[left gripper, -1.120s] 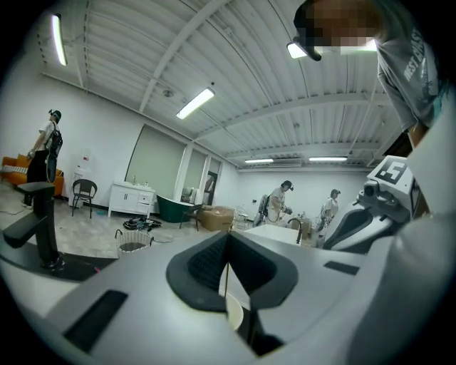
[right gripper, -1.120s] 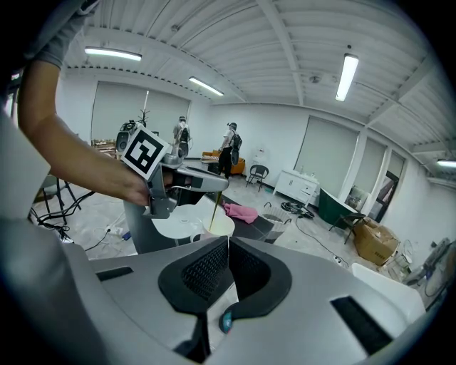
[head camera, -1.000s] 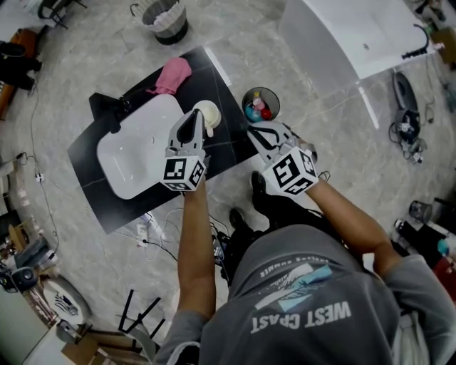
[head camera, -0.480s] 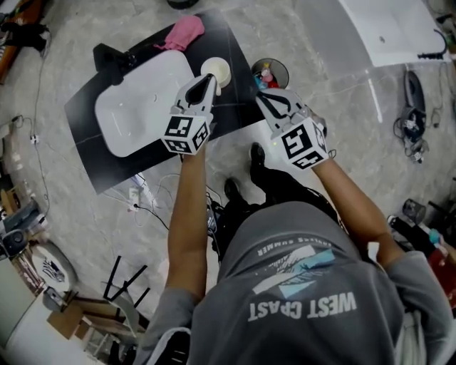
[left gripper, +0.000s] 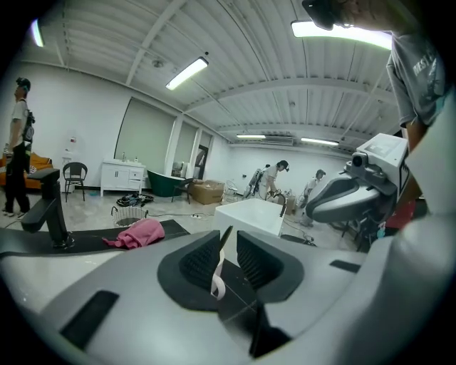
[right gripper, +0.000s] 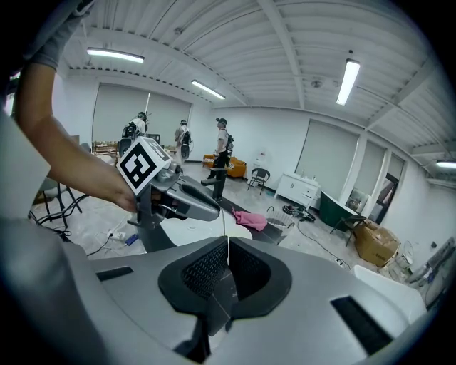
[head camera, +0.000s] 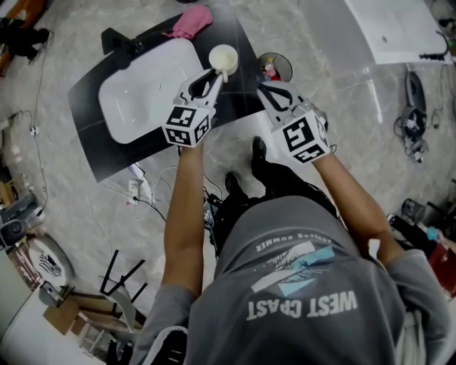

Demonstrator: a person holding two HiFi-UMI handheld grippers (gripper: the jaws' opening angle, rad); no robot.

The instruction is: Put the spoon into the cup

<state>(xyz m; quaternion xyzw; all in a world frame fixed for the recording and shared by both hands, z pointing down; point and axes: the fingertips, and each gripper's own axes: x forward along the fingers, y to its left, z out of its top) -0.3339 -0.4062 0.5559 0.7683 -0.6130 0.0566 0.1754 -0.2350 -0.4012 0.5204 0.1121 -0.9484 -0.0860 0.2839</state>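
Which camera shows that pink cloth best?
Left gripper view: the pink cloth shows nearest, its folds plain. The head view has the cloth small near the top edge; in the right gripper view the cloth is far off.

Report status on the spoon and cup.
Left hand-held gripper jaws just opened, spoon between them. Right hand-held gripper shut, empty. Cup just beyond left tips; nothing in the way.
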